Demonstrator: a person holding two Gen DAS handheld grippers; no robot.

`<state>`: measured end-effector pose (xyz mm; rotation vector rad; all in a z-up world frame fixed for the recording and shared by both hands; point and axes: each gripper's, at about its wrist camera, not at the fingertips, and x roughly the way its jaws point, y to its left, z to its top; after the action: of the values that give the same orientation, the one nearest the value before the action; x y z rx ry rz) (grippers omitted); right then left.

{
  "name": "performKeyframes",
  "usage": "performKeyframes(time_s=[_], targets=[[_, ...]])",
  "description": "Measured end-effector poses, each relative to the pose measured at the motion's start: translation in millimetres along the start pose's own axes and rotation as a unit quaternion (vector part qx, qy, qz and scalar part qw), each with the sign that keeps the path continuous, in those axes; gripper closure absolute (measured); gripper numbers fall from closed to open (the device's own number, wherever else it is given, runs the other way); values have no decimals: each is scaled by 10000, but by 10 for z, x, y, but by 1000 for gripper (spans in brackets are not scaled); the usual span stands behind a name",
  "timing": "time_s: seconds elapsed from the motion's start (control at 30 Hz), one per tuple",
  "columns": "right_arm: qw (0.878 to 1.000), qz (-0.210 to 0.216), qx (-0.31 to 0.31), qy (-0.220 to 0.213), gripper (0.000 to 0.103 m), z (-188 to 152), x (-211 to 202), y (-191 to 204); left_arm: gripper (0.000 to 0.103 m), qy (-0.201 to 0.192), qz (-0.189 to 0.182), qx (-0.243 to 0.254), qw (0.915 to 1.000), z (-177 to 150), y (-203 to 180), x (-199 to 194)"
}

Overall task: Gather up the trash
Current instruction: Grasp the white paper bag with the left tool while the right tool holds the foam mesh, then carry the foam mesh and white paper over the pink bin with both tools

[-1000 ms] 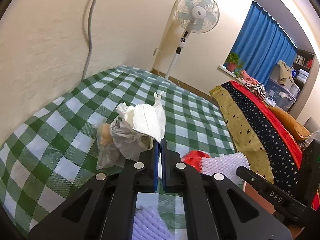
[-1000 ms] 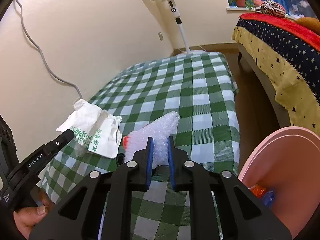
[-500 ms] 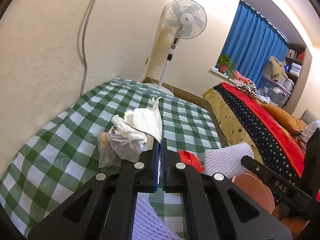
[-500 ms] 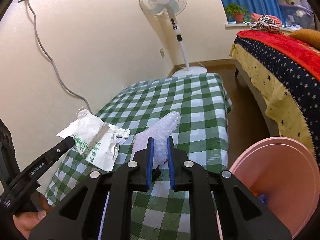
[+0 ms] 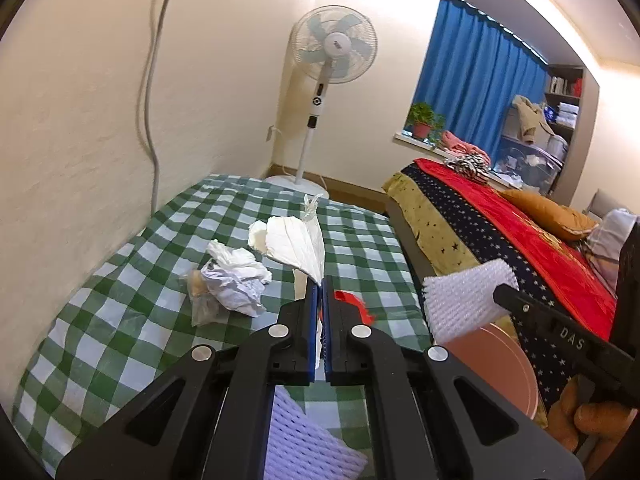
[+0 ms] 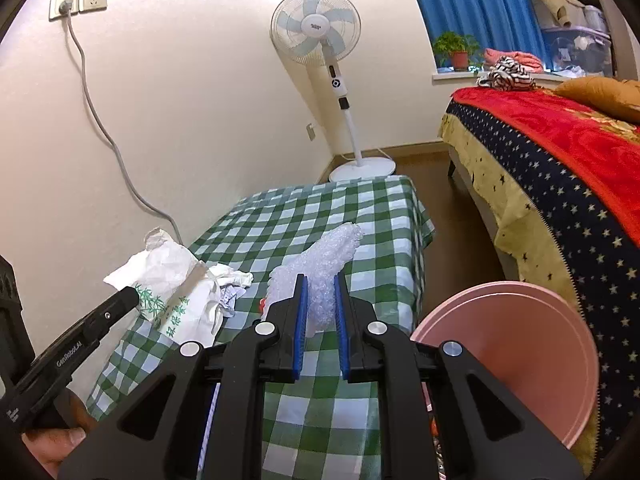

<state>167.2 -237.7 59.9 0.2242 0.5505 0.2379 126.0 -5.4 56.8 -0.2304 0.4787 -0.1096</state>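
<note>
My left gripper [image 5: 321, 284] is shut on a white paper wrapper [image 5: 296, 246] with green print and holds it above the green checked table [image 5: 120, 300]. The wrapper also shows in the right wrist view [image 6: 172, 292]. My right gripper [image 6: 319, 282] is shut on a white foam net sleeve [image 6: 320, 264], lifted off the table; it also shows in the left wrist view [image 5: 464, 300]. A pink bin [image 6: 508, 356] stands on the floor to the right of the table.
Crumpled tissues and a clear plastic bag [image 5: 228, 284] lie on the table, with a red scrap [image 5: 354, 306] and another foam sleeve [image 5: 304, 448] near the front edge. A standing fan [image 5: 320, 92] and a bed [image 5: 500, 232] are beyond.
Both grippers have risen, lifting the wrapper and the foam sleeve higher above the table. The foam sleeve has moved right, toward the pink bin. The crumpled tissues stay on the table.
</note>
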Motion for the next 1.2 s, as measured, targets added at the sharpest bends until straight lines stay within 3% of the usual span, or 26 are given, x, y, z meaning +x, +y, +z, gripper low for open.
performKeyframes(time_s=[0.83, 1.2], targets=[[9981, -558, -232, -78, 90, 243, -815, -348, 101, 38, -694, 339, 9970, -142, -625, -150], [9923, -1206, -62, -256, 91, 191, -909, -728, 101, 144, -947, 464, 9943, -222, -951, 21]])
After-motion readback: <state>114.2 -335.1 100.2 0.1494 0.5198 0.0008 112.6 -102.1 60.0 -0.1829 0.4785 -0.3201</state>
